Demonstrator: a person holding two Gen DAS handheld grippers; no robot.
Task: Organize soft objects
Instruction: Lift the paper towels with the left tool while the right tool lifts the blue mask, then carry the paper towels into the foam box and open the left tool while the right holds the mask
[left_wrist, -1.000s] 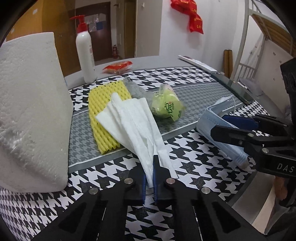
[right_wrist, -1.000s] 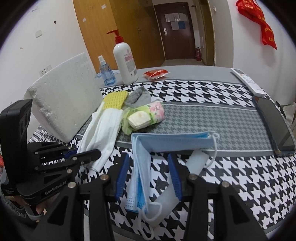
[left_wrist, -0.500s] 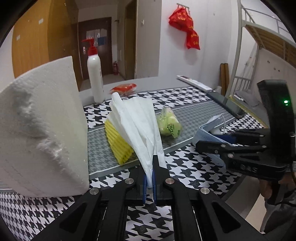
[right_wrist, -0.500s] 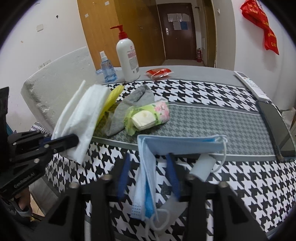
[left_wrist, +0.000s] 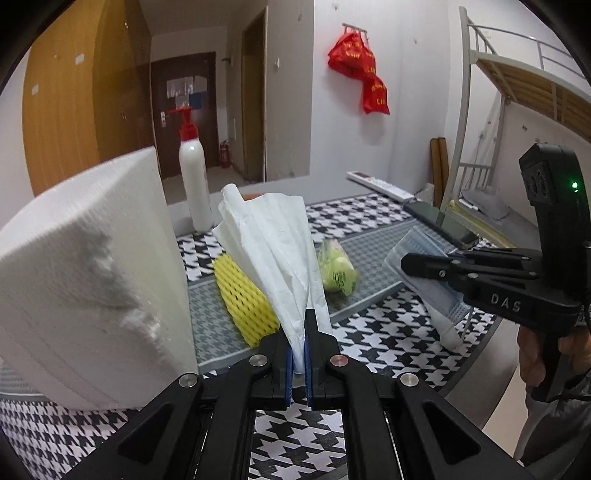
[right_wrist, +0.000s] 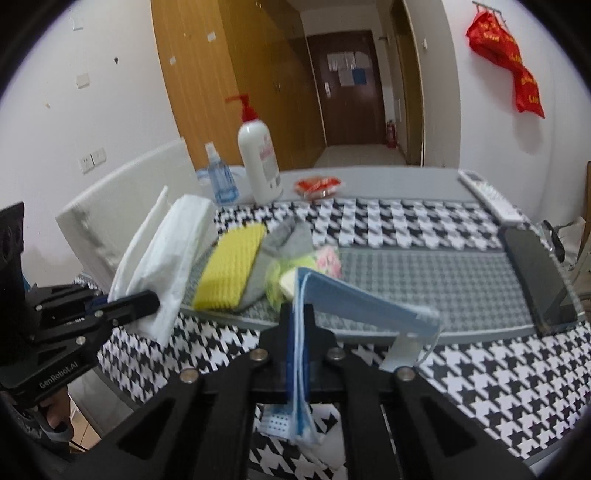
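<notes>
Left hand-held gripper (left_wrist: 298, 350): black, jaws clamped tight on a white crumpled tissue (left_wrist: 277, 254), raised off the surface. Right hand-held gripper (right_wrist: 295, 354): black, jaws pinched on a folded blue face mask (right_wrist: 354, 302), also lifted.

From my feed: tablecloth (right_wrist: 406, 221) is black-and-white houndstooth with a finer grey houndstooth band across the middle. White tissue (left_wrist: 280, 251), bright yellow foam net (right_wrist: 231, 273), grey sock (right_wrist: 284, 240), pale blue face mask (right_wrist: 351, 299). Pump bottle (right_wrist: 258, 162) is white with a red top, and the grippers' pads (left_wrist: 288, 373) are blue.
</notes>
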